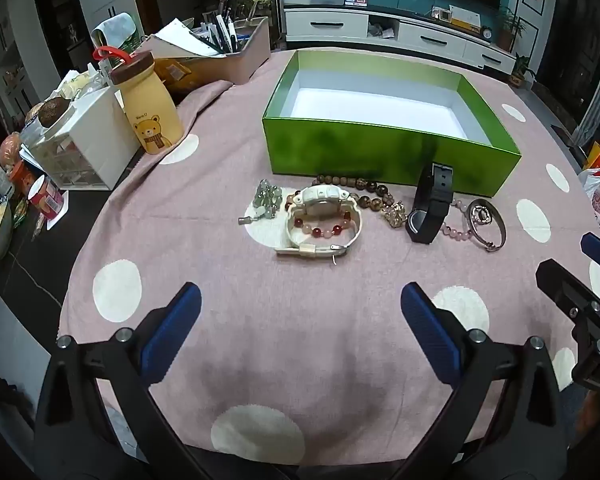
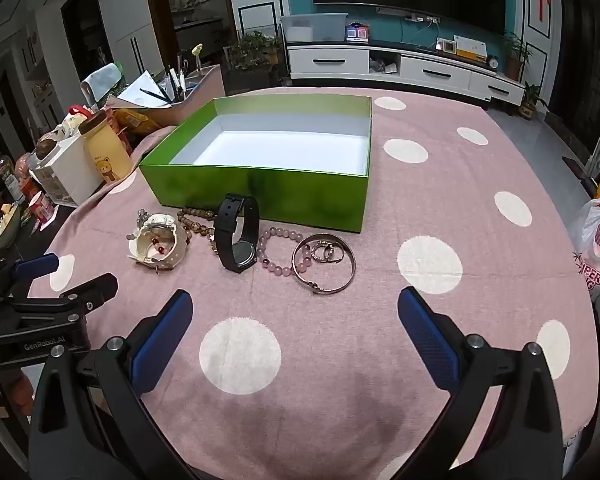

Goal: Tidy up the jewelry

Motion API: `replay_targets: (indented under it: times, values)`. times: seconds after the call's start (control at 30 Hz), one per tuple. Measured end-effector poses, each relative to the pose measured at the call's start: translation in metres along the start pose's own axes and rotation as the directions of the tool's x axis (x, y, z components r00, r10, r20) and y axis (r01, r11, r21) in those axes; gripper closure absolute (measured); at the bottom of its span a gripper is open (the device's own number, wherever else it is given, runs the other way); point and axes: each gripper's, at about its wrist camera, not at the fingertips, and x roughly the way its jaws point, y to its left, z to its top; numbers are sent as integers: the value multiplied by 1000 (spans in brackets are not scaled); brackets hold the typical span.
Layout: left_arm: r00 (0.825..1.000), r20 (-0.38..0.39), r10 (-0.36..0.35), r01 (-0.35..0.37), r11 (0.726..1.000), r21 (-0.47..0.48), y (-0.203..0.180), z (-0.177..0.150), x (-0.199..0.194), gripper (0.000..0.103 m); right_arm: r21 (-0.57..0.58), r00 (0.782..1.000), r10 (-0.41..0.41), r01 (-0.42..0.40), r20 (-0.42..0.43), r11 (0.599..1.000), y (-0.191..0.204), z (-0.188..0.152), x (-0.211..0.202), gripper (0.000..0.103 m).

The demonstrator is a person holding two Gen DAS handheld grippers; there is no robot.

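Observation:
An open green box (image 1: 380,156) (image 2: 260,194) with a white inside stands on the pink dotted cloth. In front of it lies a row of jewelry: a white watch (image 1: 324,216) (image 2: 158,240) with a red bead bracelet in it, a brown bead bracelet (image 1: 368,188), a black watch (image 1: 430,208) (image 2: 236,236), a pink bead bracelet (image 2: 278,250) and a metal bangle (image 1: 486,220) (image 2: 326,264) with rings inside. My left gripper (image 1: 300,316) and my right gripper (image 2: 296,320) both hover open, short of the row, nothing between their blue pads.
At the left stand a yellow bear bottle (image 1: 148,108), a white drawer unit (image 1: 88,148) and a pen organizer (image 1: 236,48). A plastic bag (image 2: 596,240) hangs past the table's right edge. The cloth near me carries only white dots.

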Motion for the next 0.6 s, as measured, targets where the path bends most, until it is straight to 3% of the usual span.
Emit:
replay_targets:
  times: [0.6]
  values:
    - [1000, -1, 4, -4, 1000, 2, 1, -1, 0, 2, -5, 1000, 5, -6, -5, 1000, 3, -1, 0, 1]
